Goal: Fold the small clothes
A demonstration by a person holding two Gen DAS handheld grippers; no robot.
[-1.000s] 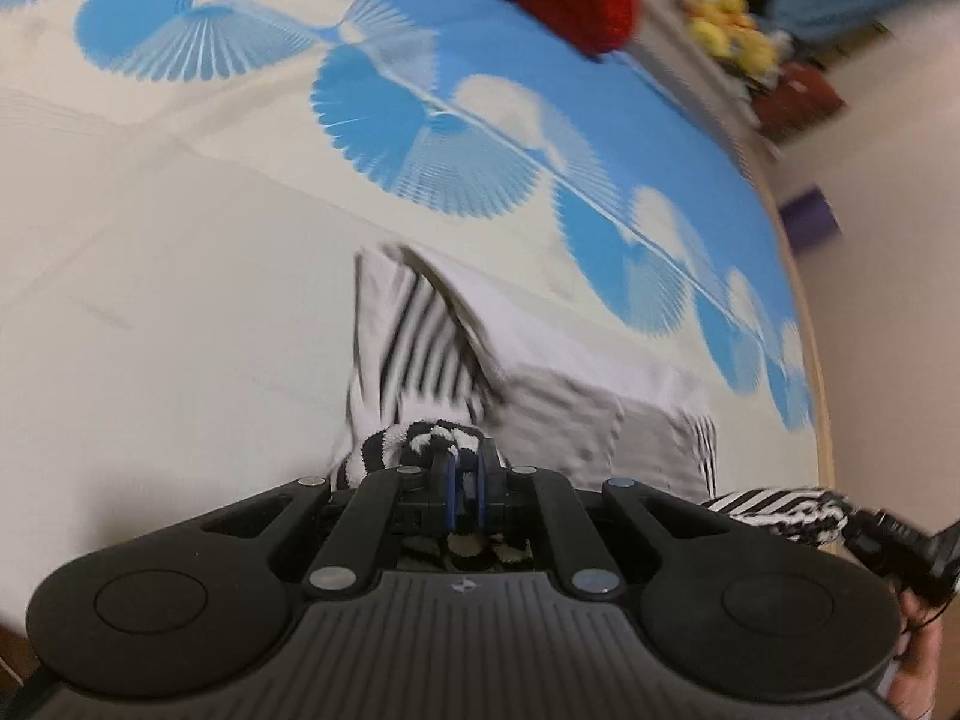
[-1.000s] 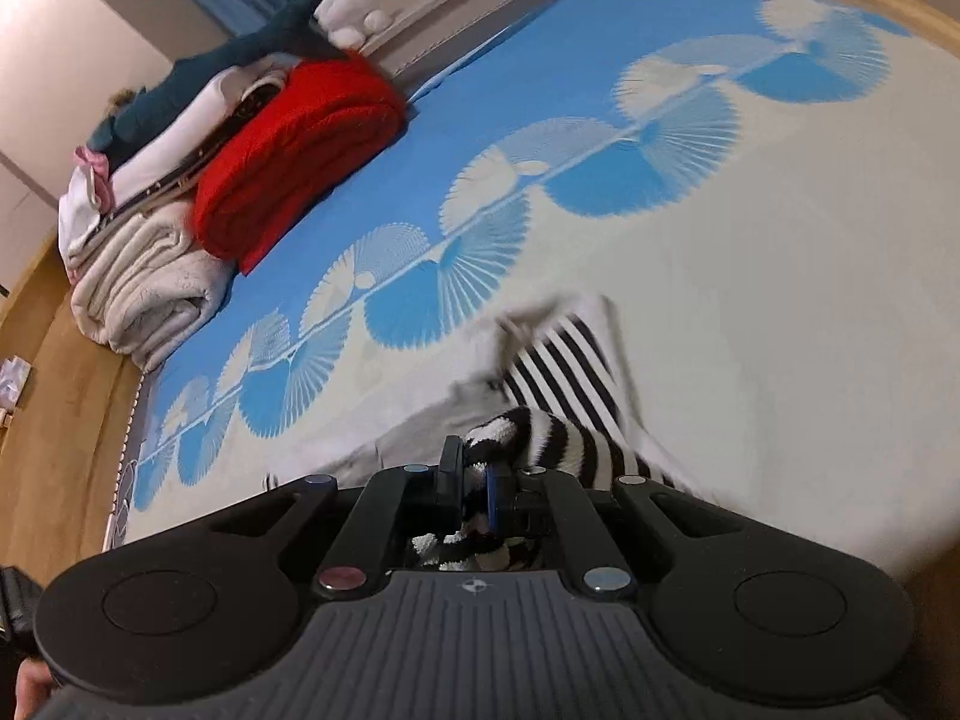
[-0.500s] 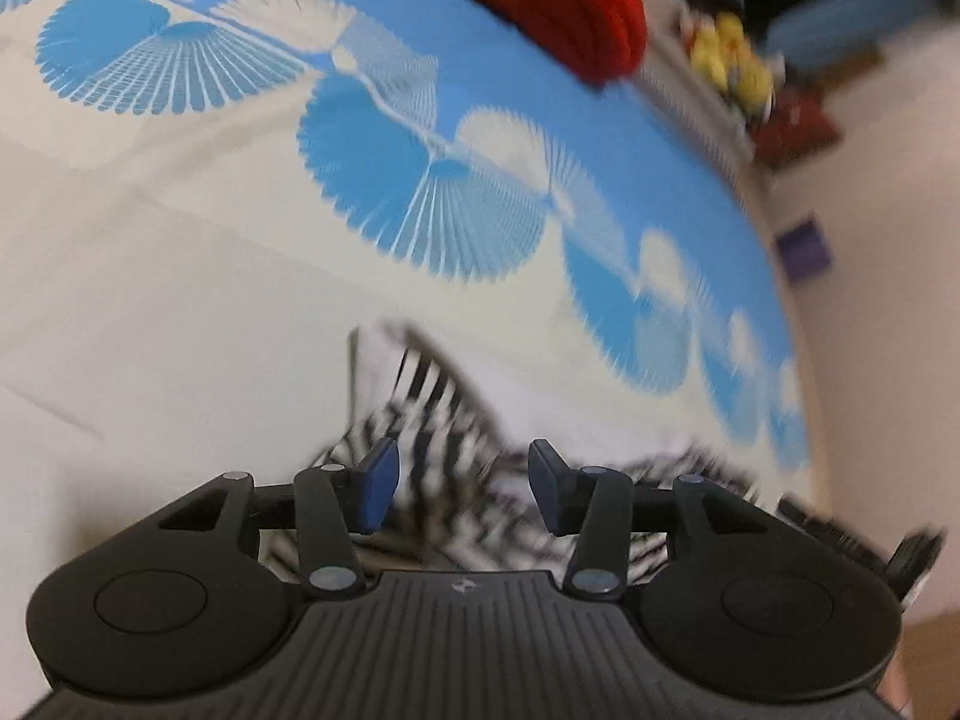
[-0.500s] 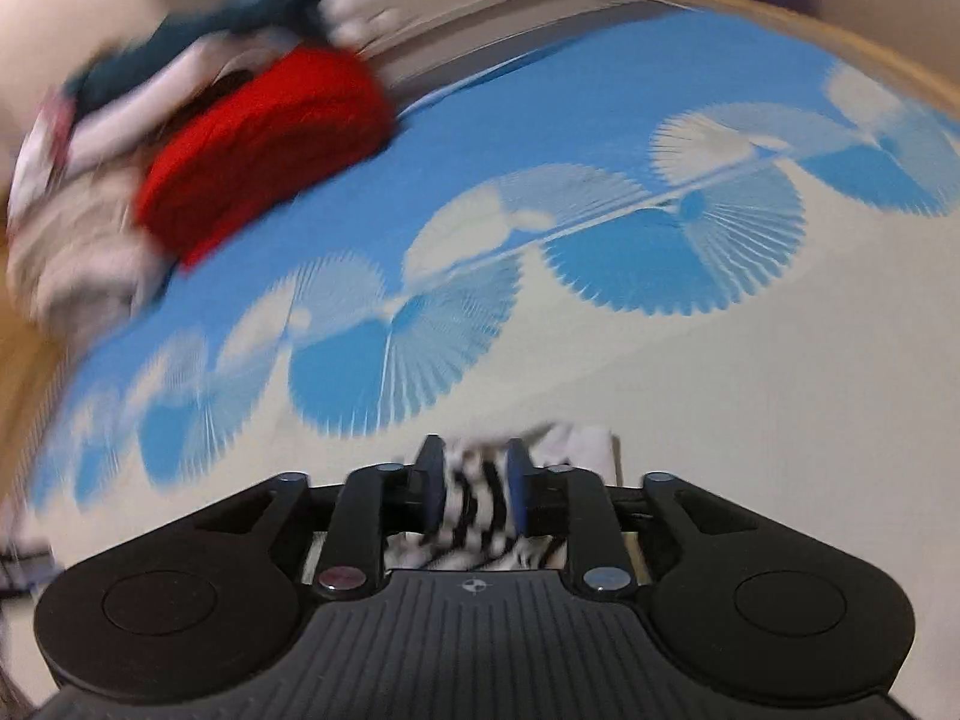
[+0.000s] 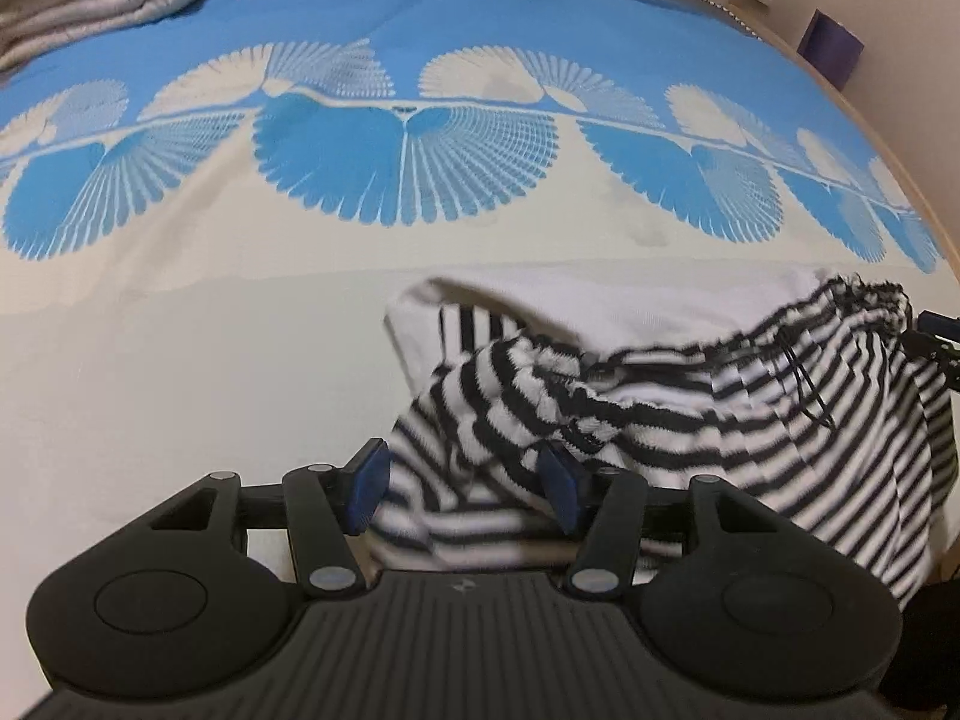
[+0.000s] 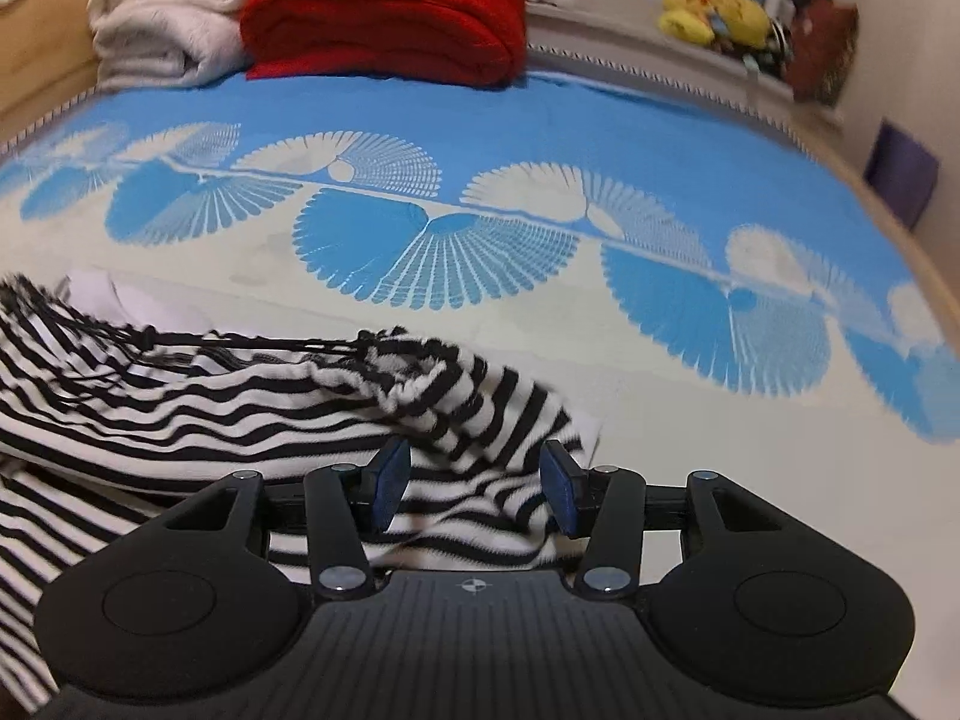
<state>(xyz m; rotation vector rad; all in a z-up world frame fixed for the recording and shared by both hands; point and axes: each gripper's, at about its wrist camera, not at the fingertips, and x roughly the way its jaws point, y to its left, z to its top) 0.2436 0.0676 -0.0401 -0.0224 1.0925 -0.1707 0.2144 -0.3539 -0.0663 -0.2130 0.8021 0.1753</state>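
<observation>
A small black-and-white striped garment (image 5: 690,402) with a drawstring waist lies crumpled on the bed, a white inner layer showing at its far edge. My left gripper (image 5: 465,483) is open, its blue pads on either side of the garment's left end. In the right wrist view the same striped garment (image 6: 240,402) spreads to the left. My right gripper (image 6: 474,489) is open over the garment's right end. Neither gripper holds the cloth.
The bed cover (image 6: 600,138) is blue and cream with fan patterns. A folded red blanket (image 6: 384,18) and a beige blanket (image 6: 162,24) sit at the far side. Yellow plush toys (image 6: 714,15) stand on a ledge behind. The bed's wooden edge (image 6: 912,252) runs along the right.
Both grippers were shut on the striped garment a second ago. They have opened and let it drop onto the bed, and both views have swung level with the bed.
</observation>
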